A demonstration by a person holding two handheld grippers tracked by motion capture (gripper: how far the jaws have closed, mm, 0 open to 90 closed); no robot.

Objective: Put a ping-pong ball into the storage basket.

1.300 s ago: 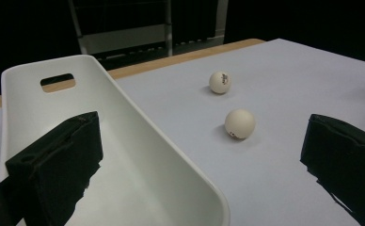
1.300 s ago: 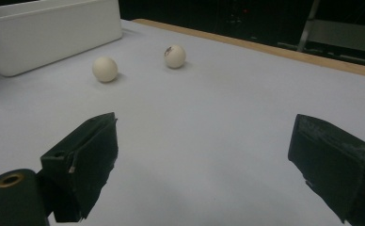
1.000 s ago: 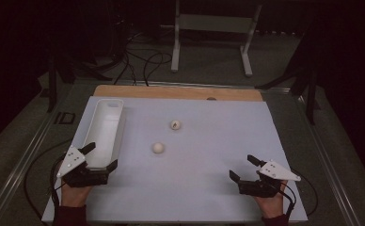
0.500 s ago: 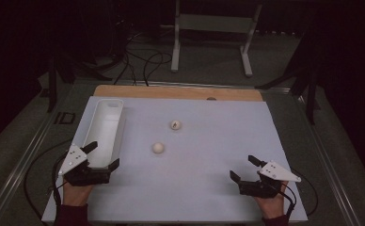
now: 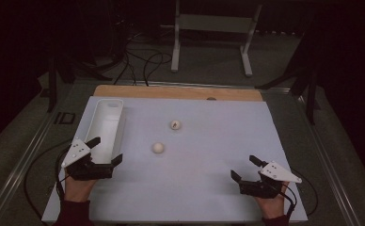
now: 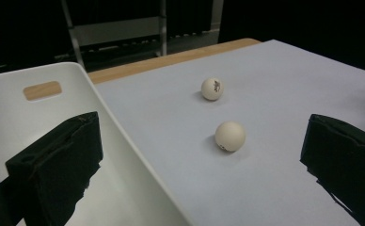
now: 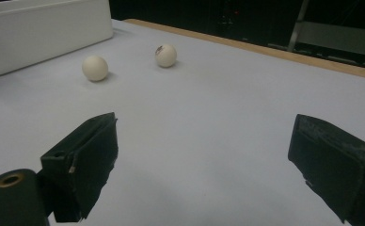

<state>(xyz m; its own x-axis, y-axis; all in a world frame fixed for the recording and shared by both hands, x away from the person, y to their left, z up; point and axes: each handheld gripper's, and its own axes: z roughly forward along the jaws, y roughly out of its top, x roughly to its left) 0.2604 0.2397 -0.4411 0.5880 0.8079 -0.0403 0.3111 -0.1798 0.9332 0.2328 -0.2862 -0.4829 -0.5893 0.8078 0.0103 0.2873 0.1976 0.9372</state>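
Dark floor, loose cables and a pale metal stand surround a worktop covered by a light sheet, with a strip of wood along its far edge. On the sheet lie two small white balls. The plain ball rests near the middle, and the marked ball, which carries a dark print, lies just beyond it toward 1 o'clock, the two near each other but apart. A long white tray stands at the worktop's 9 o'clock side.

The left tool sits at the tray's near end, released, its jaws spread wide; in the left gripper view one jaw hangs over the tray's inside and the other over the sheet, so the tray wall runs between them. From this tool the plain ball lies toward 3 o'clock, a little way off and untouched.

The right tool rests at the worktop's 5 o'clock corner, also released with jaws wide apart over bare sheet. Both balls lie well away from it, toward 10 o'clock.
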